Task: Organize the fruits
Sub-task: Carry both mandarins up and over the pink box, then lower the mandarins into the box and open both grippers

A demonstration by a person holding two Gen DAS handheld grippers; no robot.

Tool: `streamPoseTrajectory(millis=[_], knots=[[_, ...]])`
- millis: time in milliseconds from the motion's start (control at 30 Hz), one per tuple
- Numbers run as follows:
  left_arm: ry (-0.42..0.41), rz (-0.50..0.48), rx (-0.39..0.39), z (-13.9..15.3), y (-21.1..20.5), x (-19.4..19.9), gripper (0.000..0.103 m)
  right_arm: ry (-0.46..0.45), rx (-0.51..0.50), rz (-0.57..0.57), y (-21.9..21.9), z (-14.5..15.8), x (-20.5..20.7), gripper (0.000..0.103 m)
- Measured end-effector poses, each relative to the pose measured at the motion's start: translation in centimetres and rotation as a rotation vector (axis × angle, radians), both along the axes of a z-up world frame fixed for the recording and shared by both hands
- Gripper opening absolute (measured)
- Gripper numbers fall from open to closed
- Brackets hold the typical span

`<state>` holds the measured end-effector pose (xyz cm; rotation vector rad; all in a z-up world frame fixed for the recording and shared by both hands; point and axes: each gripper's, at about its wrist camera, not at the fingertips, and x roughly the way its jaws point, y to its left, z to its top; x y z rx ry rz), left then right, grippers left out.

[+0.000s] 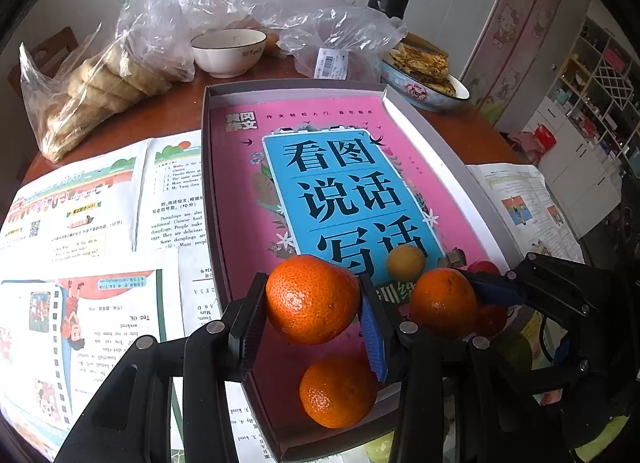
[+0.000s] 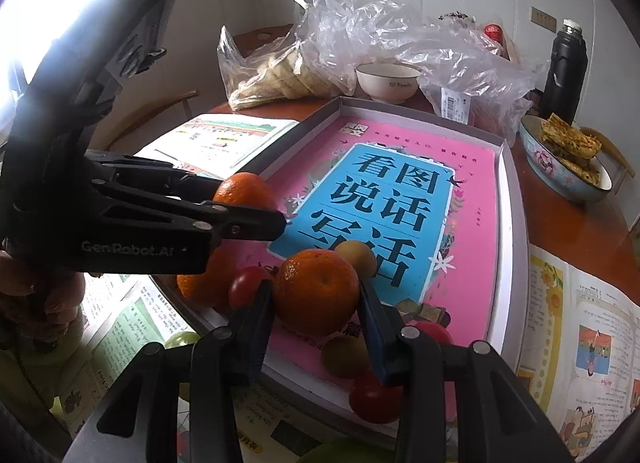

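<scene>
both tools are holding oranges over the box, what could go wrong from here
1. The left tool and right tool hang side by side, so they could bump and knock an orange loose.
2. The left tool's orange hangs above a loose orange in the box; dropped there, it might roll.
3. The right tool's orange hangs over small fruit, including a tomato, which could be pushed aside.

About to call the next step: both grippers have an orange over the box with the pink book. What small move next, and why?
Probably lower both a little, then open. The left gripper is shut on its orange and the right gripper on its orange, both above the box. Set them beside the loose orange already lying there, clear of the small yellow fruit.
</scene>
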<state>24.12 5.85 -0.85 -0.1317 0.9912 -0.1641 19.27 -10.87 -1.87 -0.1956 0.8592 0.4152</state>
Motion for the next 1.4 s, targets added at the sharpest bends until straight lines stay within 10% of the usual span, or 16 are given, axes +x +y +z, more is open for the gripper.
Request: streamPoseTrajectory(millis=[1400], knots=[[0.043,-0.032,-0.012,-1.3,-0.9,0.0,0.044,0.009,-0.031,-0.031,-0.3,-0.1,-1.2,0.049]])
